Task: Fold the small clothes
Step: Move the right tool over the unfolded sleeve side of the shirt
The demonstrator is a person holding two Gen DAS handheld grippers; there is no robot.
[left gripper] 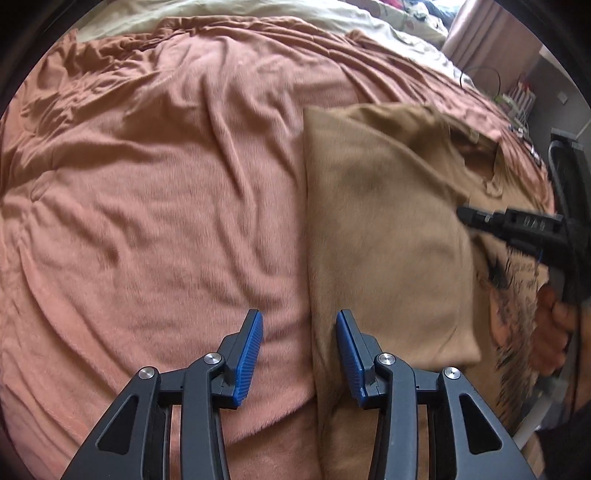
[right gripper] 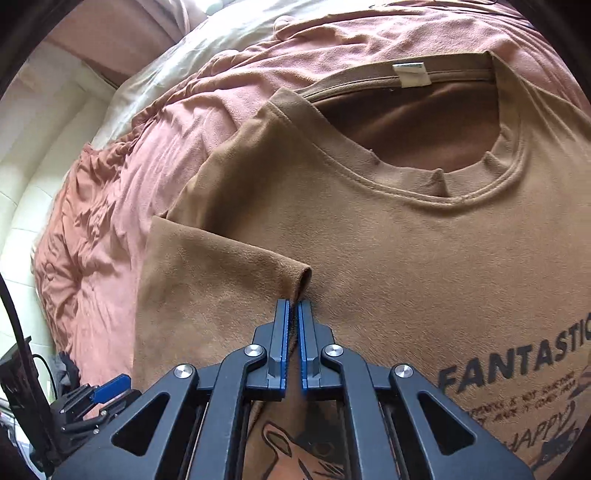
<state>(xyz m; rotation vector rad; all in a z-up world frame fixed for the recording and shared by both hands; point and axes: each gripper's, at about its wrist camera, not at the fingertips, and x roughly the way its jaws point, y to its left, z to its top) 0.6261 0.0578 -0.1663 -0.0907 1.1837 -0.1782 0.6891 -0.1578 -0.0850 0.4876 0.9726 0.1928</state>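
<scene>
A brown T-shirt with black print lies face up on a salmon-pink blanket. Its left side is folded over onto the chest. My left gripper is open just above the shirt's left folded edge, one pad over the blanket and the other over the shirt. In the right wrist view the T-shirt shows its collar and the word FANTASTIC. My right gripper is shut on the edge of the folded-over flap. The right gripper also shows in the left wrist view, with a hand holding it.
The blanket is wrinkled and covers the bed. A cream sheet lies beyond it. A pink curtain and small clutter stand at the far right. A white padded surface borders the bed. The left gripper shows at lower left.
</scene>
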